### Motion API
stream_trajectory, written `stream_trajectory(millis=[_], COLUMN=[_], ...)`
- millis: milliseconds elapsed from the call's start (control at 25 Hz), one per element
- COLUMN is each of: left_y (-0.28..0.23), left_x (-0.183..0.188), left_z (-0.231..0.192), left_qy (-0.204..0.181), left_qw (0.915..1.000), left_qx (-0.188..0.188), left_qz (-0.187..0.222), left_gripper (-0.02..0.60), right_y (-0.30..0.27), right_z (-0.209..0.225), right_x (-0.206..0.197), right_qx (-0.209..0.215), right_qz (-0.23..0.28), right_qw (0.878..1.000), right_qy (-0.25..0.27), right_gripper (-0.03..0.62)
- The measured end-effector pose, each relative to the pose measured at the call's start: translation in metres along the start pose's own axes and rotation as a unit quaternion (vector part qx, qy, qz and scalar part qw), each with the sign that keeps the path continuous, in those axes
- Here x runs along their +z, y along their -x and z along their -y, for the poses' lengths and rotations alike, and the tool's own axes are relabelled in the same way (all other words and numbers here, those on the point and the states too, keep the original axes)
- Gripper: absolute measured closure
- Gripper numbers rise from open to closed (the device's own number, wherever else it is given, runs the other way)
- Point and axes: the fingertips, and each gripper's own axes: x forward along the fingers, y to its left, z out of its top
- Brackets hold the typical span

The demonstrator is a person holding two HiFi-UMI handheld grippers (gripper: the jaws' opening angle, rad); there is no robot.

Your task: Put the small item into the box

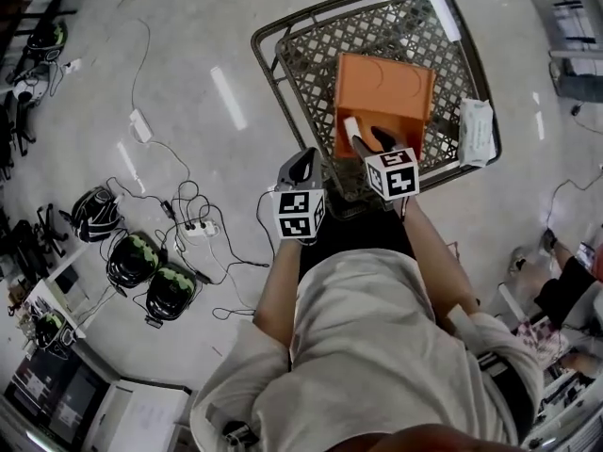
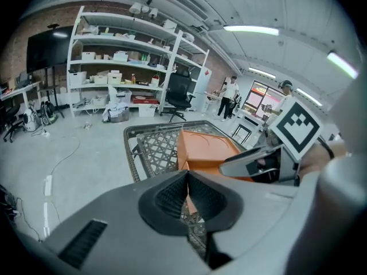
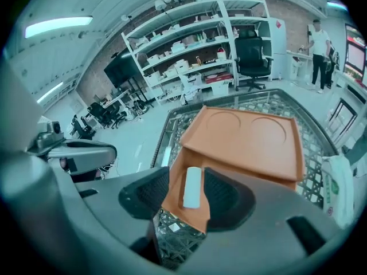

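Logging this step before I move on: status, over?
Left gripper jaws shut, empty. Right gripper jaws open above the orange box. Small white item lies inside the box. White packet sits clear on the mesh table edge.

The right gripper [image 1: 370, 142] hides part of the orange box [image 1: 386, 83]; the white packet [image 1: 476, 130] looks too small to identify.
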Motion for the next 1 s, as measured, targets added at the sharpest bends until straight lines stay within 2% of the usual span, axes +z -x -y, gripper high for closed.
stream_trajectory(millis=[160, 200, 280, 400, 720, 880, 1000], left_y=[0.01, 0.012, 0.017, 0.027, 0.033, 0.043, 0.05], left_x=[0.006, 0.008, 0.01, 0.015, 0.012, 0.01, 0.007], left_z=[0.023, 0.028, 0.037, 0.051, 0.084, 0.1, 0.126], left_qy=[-0.022, -0.028, -0.035, -0.038, -0.05, -0.045, -0.051], left_qw=[0.9993, 0.9989, 0.9983, 0.9977, 0.9968, 0.9972, 0.9965], left_qx=[-0.029, -0.034, -0.041, -0.05, -0.052, -0.043, -0.034], left_qz=[0.012, 0.015, 0.02, 0.027, 0.034, 0.042, 0.057], left_gripper=[0.571, 0.571, 0.571, 0.571, 0.571, 0.571, 0.571], right_y=[0.03, 0.038, 0.055, 0.081, 0.122, 0.155, 0.187], right_z=[0.0, 0.0, 0.001, 0.005, 0.018, 0.029, 0.048], right_x=[-0.003, -0.004, -0.002, 0.004, 0.004, 0.002, -0.005], right_qx=[-0.008, -0.008, -0.012, -0.027, -0.041, -0.077, -0.091], right_qz=[0.025, 0.033, 0.057, 0.104, 0.179, 0.213, 0.236], right_qw=[1.0, 0.999, 0.998, 0.994, 0.983, 0.971, 0.964], right_qy=[-0.002, -0.001, 0.005, 0.01, 0.021, 0.071, 0.078], right_gripper=[0.419, 0.437, 0.521, 0.57, 0.589, 0.589, 0.589])
